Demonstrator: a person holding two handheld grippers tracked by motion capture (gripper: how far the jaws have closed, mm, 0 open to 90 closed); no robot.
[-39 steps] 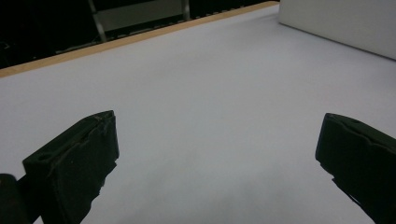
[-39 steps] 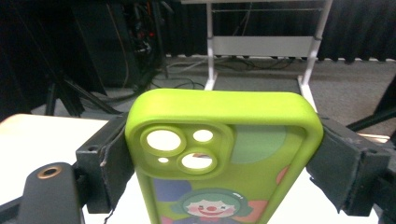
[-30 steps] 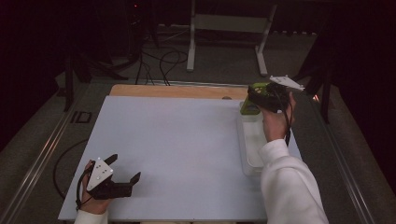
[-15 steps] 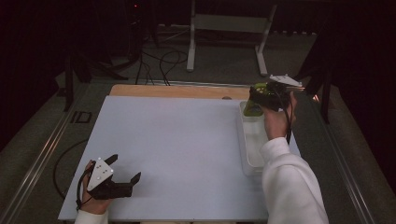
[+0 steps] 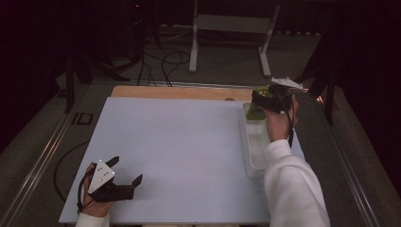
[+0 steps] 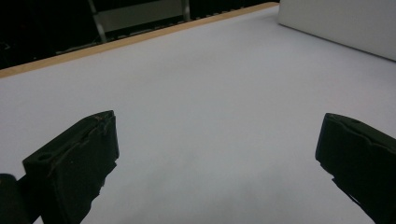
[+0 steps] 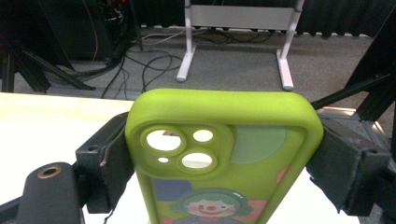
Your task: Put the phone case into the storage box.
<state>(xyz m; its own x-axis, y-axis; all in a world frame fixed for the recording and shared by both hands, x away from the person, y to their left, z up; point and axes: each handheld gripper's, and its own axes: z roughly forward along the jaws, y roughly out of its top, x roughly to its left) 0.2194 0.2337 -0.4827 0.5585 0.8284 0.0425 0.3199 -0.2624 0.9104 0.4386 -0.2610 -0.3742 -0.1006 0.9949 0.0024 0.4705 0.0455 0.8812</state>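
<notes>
So the thing in play is a lime-green phone case (image 7: 224,154) with a cartoon clown printed on it. It's clamped across its width between the two black jaws of the right gripper (image 5: 265,100), pads squeezed against both long edges. In the right gripper view its long axis runs straight out along the jaws, camera-cutout end pointing away from the hand toward the floor past the worktop, printed back facing the camera. In the high view it's held up over the far right corner of the worktop (image 5: 179,142), just above the far end of a clear plastic tray (image 5: 251,151) that sits along the right edge.

The left gripper (image 5: 124,177) is way off by the near left corner, low over the sheet, jaws wide apart with nothing between them.

The surface is a plain white sheet over a wooden board (image 5: 179,92), whose bare wood peeks out along the far edge. The room is dark: grey carpet, a tangle of black cables (image 5: 161,61) and a white metal stand (image 5: 231,33) behind the table.
</notes>
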